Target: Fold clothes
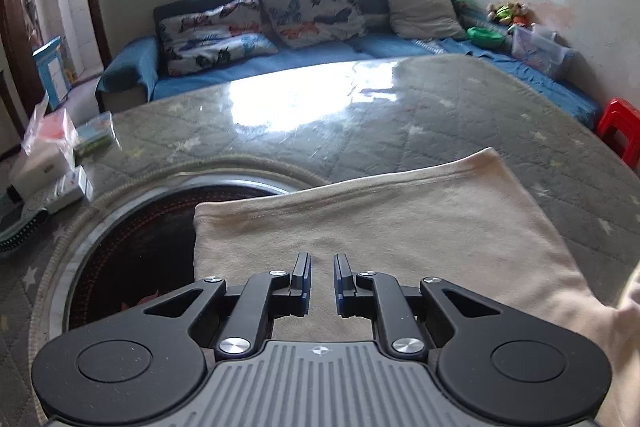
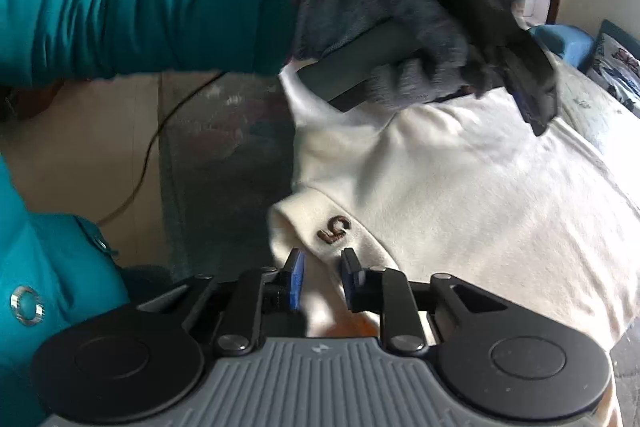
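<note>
A cream garment (image 1: 400, 219) lies folded flat on the grey quilted table cover (image 1: 440, 115). My left gripper (image 1: 322, 259) hovers over the garment's near part. Its jaws stand a narrow gap apart, with only cloth seen below them. In the right wrist view the same garment (image 2: 480, 187) shows a small brown logo (image 2: 335, 228) near a folded edge. My right gripper (image 2: 322, 255) sits just before that logo, open, its pads either side of the fold without pressing it. A grey-gloved hand (image 2: 400, 27) holds the left gripper (image 2: 538, 115) above the garment's far side.
A round dark inset (image 1: 160, 247) in the table lies left of the garment. Boxes and packets (image 1: 52, 155) crowd the table's left edge. Behind are a blue sofa (image 1: 280, 63) and a red stool (image 1: 620, 131). A teal sleeve (image 2: 140, 11) crosses the right wrist view.
</note>
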The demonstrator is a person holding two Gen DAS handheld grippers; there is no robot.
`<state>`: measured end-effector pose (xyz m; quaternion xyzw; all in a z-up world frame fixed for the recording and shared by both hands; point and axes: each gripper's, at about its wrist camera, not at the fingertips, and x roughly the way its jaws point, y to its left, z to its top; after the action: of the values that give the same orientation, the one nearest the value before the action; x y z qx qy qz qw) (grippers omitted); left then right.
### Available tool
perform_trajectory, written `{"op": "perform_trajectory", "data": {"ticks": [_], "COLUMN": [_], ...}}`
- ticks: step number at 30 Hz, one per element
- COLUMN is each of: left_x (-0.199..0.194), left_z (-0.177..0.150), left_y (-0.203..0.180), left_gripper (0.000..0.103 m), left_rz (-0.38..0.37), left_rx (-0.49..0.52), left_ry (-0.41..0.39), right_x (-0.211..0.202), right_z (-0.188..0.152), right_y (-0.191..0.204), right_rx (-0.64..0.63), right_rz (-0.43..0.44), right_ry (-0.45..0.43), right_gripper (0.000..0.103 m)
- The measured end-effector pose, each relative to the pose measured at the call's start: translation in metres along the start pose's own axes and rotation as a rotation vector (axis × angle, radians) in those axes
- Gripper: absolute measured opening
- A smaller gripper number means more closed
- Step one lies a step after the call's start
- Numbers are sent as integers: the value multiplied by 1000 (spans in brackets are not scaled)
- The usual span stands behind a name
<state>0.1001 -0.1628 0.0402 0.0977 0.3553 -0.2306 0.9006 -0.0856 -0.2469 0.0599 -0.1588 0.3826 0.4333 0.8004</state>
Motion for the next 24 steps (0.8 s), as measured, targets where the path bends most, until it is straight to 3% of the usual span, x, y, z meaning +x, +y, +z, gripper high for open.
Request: {"op": "perform_trajectory", "data": {"ticks": [4, 9, 16, 19, 24], "left_x": [-35, -69, -92, -98, -103], "left_z": [-21, -68, -122, -131, -127], "left_y": [-16, -30, -49, -51, -49], "left_gripper": [13, 13, 14, 14, 14], "left_rz": [-46, -114, -108, -91, -86], "left_rx": [53, 112, 200, 221, 226], "left_ry": [-45, -40, -39, -62, -75], "right_x": [-22, -24, -19, -28, -60], "right_z": [-2, -15, -30, -34, -56], "right_y": [-9, -16, 2, 1, -16], "right_rx": [81, 155, 146, 212, 374], "right_rz": [-63, -121, -113, -112, -271], "right_ry": [-67, -52, -23, -75, -163], "right_gripper": [19, 17, 18, 18, 19]}}
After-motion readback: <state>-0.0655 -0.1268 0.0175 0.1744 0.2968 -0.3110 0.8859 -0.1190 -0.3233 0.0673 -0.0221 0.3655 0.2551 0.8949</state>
